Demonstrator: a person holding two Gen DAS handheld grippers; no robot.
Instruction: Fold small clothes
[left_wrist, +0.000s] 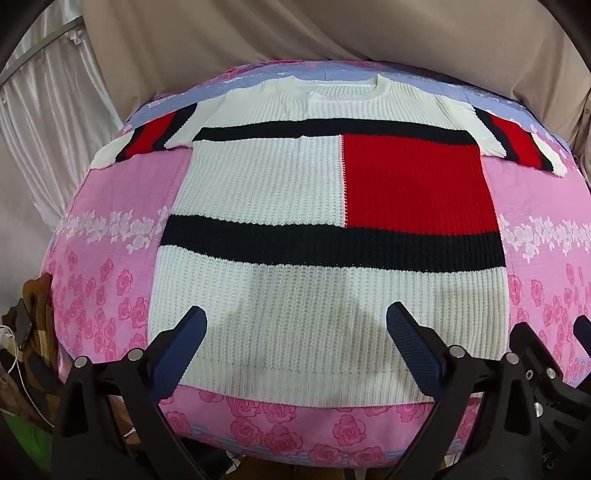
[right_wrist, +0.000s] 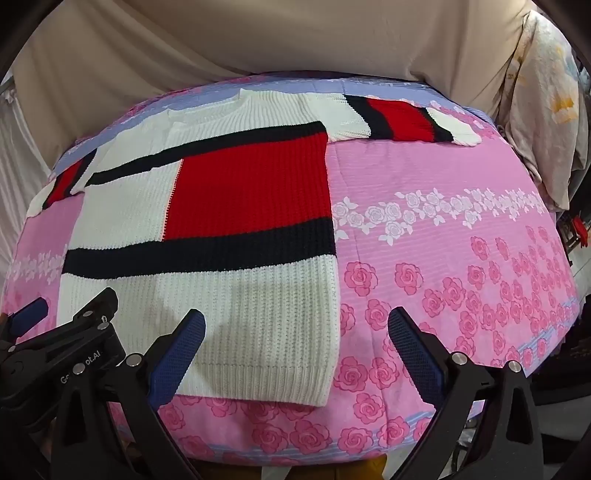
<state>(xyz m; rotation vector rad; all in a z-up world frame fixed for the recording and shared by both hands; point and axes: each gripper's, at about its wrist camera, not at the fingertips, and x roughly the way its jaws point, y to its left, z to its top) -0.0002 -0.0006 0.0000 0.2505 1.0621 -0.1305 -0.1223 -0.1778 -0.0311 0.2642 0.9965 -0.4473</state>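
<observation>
A white knit sweater (left_wrist: 295, 302) with black bands and a red block lies flat and spread out, both short sleeves out to the sides, on a pink rose-print bed sheet (left_wrist: 110, 206). It also shows in the right wrist view (right_wrist: 229, 310). My left gripper (left_wrist: 295, 332) is open and empty, hovering over the sweater's hem at its middle. My right gripper (right_wrist: 295, 332) is open and empty, above the sweater's lower right corner. The right gripper's body shows at the right edge of the left wrist view, and the left gripper's body at the left edge of the right wrist view.
The sheet (right_wrist: 461, 236) covers a table-like surface with its front edge just under the grippers. Beige curtains (left_wrist: 258, 37) hang behind. A pile of cloth (right_wrist: 546, 110) sits at the far right. Cables and brown items (left_wrist: 22, 332) lie at the left.
</observation>
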